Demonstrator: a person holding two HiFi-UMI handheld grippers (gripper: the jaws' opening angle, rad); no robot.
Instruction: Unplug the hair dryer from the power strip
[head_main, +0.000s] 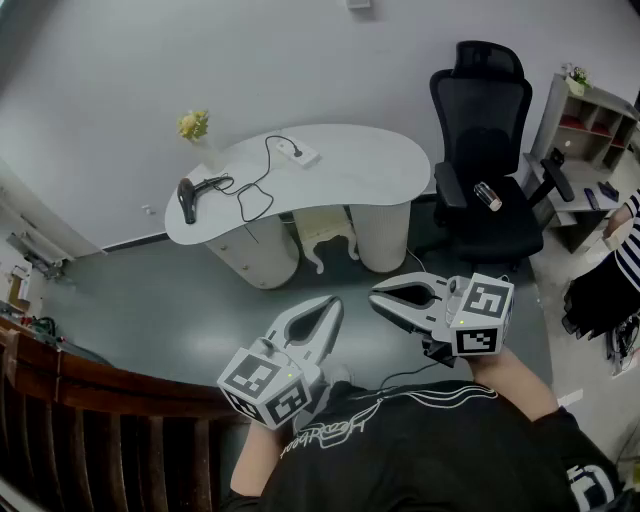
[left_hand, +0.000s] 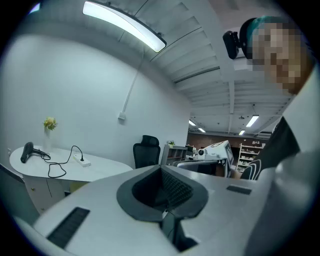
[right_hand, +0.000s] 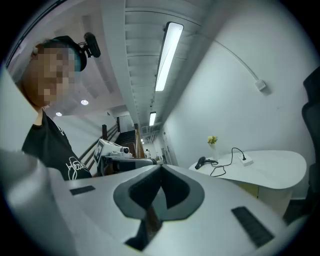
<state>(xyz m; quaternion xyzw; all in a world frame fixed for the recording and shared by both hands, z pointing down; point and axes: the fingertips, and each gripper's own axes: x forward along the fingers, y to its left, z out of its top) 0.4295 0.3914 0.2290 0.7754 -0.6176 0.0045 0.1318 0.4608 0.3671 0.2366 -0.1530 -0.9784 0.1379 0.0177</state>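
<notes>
left gripper (head_main: 333, 303) and right gripper (head_main: 378, 293) both closed tight, empty, side by side, well short of the table (head_main: 370, 165). power strip (head_main: 303, 155) lies near the table's far edge, dead ahead; hair dryer (head_main: 187, 198) at its left end, cord (head_main: 250, 195) looping between. left gripper looks slightly better lined up. chair (head_main: 485, 150) stands off right.

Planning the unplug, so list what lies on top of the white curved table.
A black hair dryer at the left end in the head view, its cord looping to a white power strip, and a vase of yellow flowers. Nothing lies over them, so nothing looks hidden.
</notes>
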